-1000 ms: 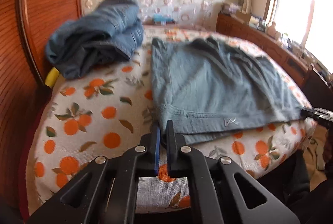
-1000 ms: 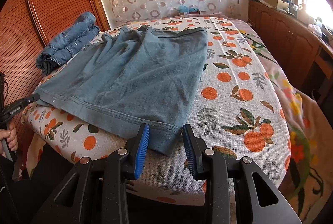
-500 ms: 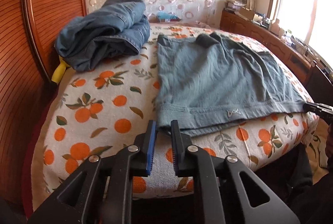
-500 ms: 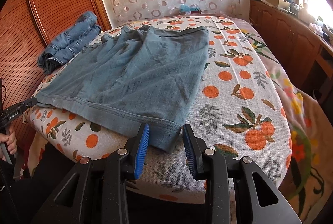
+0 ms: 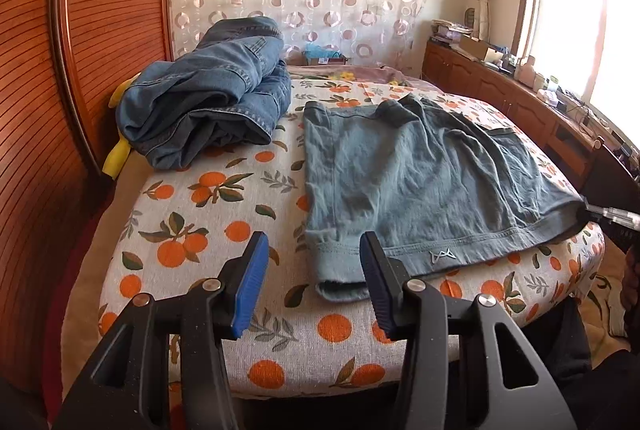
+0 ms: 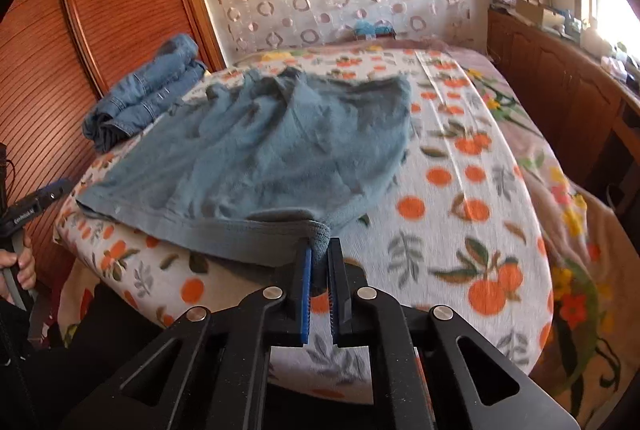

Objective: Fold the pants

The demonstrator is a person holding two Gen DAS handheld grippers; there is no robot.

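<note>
Grey-blue pants [image 5: 400, 182] lie spread flat on the orange-print bed [image 5: 208, 222]. My left gripper [image 5: 314, 245] hovers over their near left hem corner. Its jaws are opening and stand wide, with the corner lying between them and no pad pressing on it. In the right wrist view the same pants [image 6: 272, 150] are pinched at the near right hem corner by my right gripper [image 6: 320, 250], which is shut on the cloth. That corner is bunched and raised a little. The right gripper's tip [image 5: 600, 214] also shows at the hem in the left wrist view.
A pile of blue jeans [image 5: 208, 110] sits at the bed's far left, against a ribbed wooden panel [image 5: 60, 110]. A yellow object [image 5: 116, 154] pokes out beside it. A wooden sideboard [image 5: 520, 98] runs along the right wall under the window. A hand [image 6: 18, 262] holds the left gripper.
The left jaws went from shut to wide apart over the left hem corner. The right jaws closed onto the right hem corner, which bunched and rose slightly.
</note>
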